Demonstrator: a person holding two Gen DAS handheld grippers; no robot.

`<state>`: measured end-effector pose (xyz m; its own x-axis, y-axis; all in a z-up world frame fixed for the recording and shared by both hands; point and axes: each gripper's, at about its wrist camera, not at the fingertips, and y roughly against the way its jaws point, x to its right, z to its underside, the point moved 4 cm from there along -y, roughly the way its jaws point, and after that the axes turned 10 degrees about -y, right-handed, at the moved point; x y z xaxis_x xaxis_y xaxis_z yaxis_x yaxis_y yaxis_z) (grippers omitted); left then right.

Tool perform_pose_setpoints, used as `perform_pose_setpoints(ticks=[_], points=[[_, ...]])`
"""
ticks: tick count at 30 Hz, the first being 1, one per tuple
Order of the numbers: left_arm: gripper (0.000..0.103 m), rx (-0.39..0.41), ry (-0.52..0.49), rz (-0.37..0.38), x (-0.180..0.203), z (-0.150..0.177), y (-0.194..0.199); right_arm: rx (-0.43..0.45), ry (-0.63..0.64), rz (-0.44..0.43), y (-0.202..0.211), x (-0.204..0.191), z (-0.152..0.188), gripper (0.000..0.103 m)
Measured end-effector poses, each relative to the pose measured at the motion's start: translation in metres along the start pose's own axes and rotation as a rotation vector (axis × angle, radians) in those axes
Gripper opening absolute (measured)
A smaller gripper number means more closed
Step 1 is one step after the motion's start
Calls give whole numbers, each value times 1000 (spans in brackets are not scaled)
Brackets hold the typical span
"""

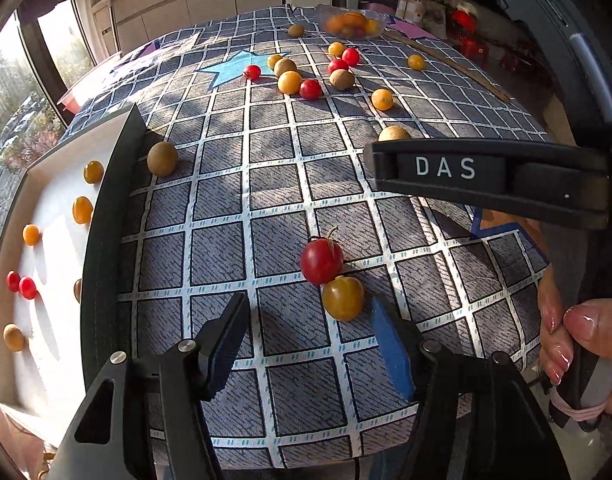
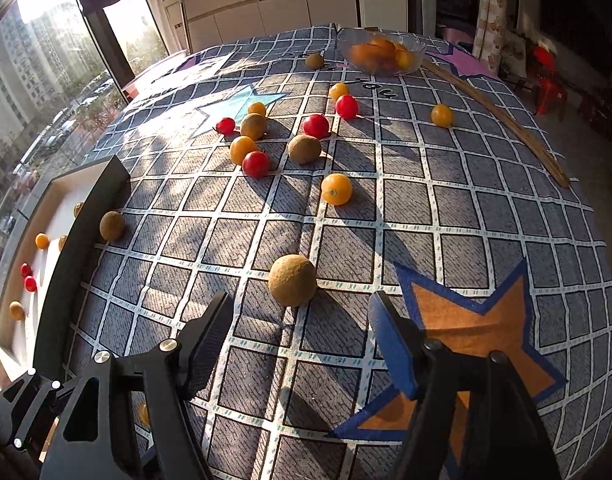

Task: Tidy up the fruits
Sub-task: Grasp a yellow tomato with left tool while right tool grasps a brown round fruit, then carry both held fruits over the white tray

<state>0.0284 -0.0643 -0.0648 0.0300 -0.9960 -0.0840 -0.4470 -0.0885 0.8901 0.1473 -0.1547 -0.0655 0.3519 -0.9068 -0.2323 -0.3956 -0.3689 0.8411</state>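
Small fruits lie scattered on a checked cloth. In the left wrist view a red tomato (image 1: 321,261) with a stem touches a yellow tomato (image 1: 342,298). My left gripper (image 1: 309,308) is open just before them, and the yellow one lies close to its right fingertip without being pressed. In the right wrist view a brown round fruit (image 2: 292,280) rests right at the tips of my right gripper (image 2: 302,300), which is open and not touching it. The right gripper's body (image 1: 486,176) shows side-on at the right of the left wrist view.
A white tray with a dark wall (image 1: 105,208) (image 2: 85,240) at the left holds several small fruits. More fruits (image 2: 336,189) are grouped mid-cloth. A glass bowl (image 2: 416,62) of oranges and a wooden stick (image 2: 506,124) lie at the back right. A hand (image 1: 586,320) grips a handle.
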Motion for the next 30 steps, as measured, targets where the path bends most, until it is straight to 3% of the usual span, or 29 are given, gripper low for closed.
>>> perform_pose_setpoints(ticks=[2,6,7,10,11,18,30], points=[[62,2,3,0,0,-1,0,-1,-5,-3,-3,0,-1,64],[44,11,-5,17,4,-2,1,14,9,21,-6,-2,-4,57],[36,13,-11,20,6,-2,2,17,9,27,-6,-2,-4,51],[27,18,-24,30,8,-1,3,19,2,40,-6,-1,-6,30],[24,20,-29,35,7,0,3,20,-1,39,-6,0,-6,27],[22,31,-25,100,-3,9,9,17,-60,-16,5,9,3,27],[22,56,-22,127,-12,15,22,1,-111,-66,32,12,26,27]])
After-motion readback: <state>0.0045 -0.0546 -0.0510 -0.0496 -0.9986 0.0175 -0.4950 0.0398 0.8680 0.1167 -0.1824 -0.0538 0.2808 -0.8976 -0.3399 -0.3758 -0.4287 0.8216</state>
